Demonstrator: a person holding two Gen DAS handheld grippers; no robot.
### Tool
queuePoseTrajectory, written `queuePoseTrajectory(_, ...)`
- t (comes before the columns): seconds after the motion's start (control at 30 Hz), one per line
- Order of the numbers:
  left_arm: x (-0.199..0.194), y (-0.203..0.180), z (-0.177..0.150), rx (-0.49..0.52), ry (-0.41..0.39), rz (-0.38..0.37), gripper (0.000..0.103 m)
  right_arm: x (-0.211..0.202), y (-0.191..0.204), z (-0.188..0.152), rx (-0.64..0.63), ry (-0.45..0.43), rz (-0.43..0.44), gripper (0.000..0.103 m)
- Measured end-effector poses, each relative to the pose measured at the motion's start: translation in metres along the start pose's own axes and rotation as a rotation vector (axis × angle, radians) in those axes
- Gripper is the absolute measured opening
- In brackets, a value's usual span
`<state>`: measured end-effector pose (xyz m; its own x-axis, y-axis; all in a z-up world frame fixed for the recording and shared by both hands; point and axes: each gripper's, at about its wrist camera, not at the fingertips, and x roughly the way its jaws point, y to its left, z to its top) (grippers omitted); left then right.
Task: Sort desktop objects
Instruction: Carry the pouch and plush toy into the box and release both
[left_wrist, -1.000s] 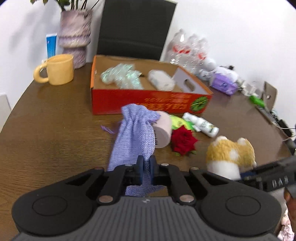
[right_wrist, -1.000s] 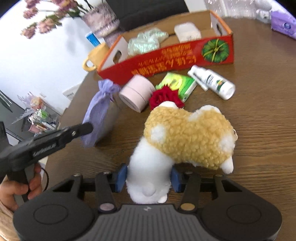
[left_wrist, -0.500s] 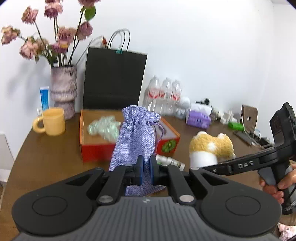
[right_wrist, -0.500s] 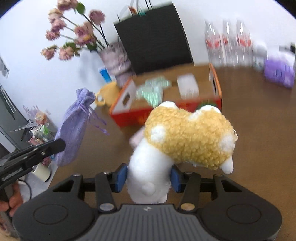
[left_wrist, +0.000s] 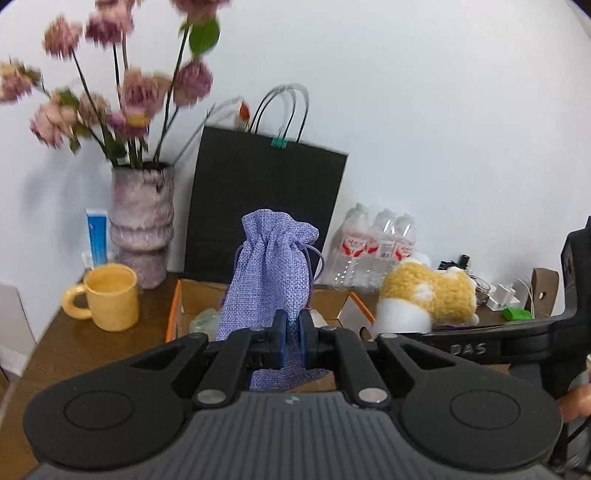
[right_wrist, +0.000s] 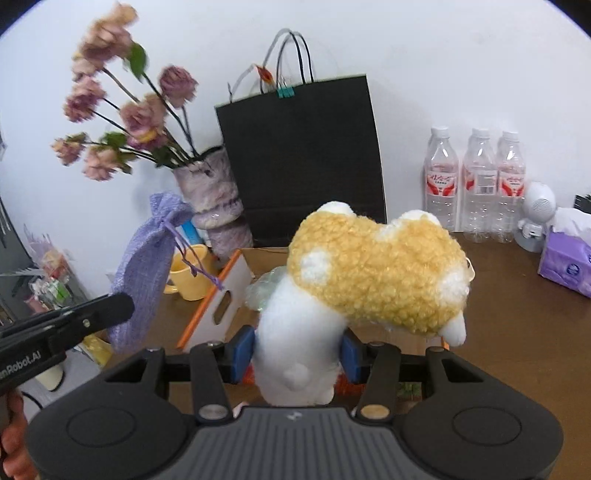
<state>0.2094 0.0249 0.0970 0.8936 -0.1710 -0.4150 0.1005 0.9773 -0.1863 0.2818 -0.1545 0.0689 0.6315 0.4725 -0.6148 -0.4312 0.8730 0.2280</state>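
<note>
My left gripper (left_wrist: 290, 341) is shut on the bottom of a lilac drawstring pouch (left_wrist: 271, 275) and holds it upright in the air in front of the orange cardboard box (left_wrist: 173, 314). The pouch also shows in the right wrist view (right_wrist: 147, 266). My right gripper (right_wrist: 297, 354) is shut on the white end of a yellow-and-white plush toy (right_wrist: 369, 273), held above the box (right_wrist: 218, 306). The plush also shows in the left wrist view (left_wrist: 428, 299). Crinkled clear wrap (right_wrist: 264, 288) lies in the box.
At the back stand a black paper bag (left_wrist: 266, 206), a vase of dried flowers (left_wrist: 142, 221), a yellow mug (left_wrist: 109, 297) and three water bottles (right_wrist: 476, 181). A purple tissue pack (right_wrist: 565, 262) and a small white figure (right_wrist: 533, 214) sit on the brown table (right_wrist: 517, 325) at right.
Both grippers have lifted their loads off the table and up over the box. The pouch, lying flat a second ago, now hangs upright in the air. The plush rose with the right gripper.
</note>
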Motion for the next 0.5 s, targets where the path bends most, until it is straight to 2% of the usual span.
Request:
queuePoseTrajectory(0.1, 0.033, 0.011, 0.0, -0.033, 0.038, 0.026, 0.008, 0.037, -0.006, 0.011, -0.037, 0.035, -0.036, 0.047)
queuePoseTrajectory(0.2, 0.064, 0.034, -0.002, -0.139, 0.086, 0.025, 0.008, 0.074, -0.015, 0.017, -0.04, 0.074, -0.058, 0.047)
queuePoseTrajectory(0.3, 0.098, 0.05, -0.009, -0.185, 0.154, 0.037, 0.008, 0.109, -0.024, 0.019, -0.024, 0.119, -0.066, 0.047)
queuePoseTrajectory(0.5, 0.148, 0.063, -0.028, -0.202, 0.251, 0.068, 0.007, 0.164, -0.038, 0.011, 0.035, 0.216, -0.049, 0.047)
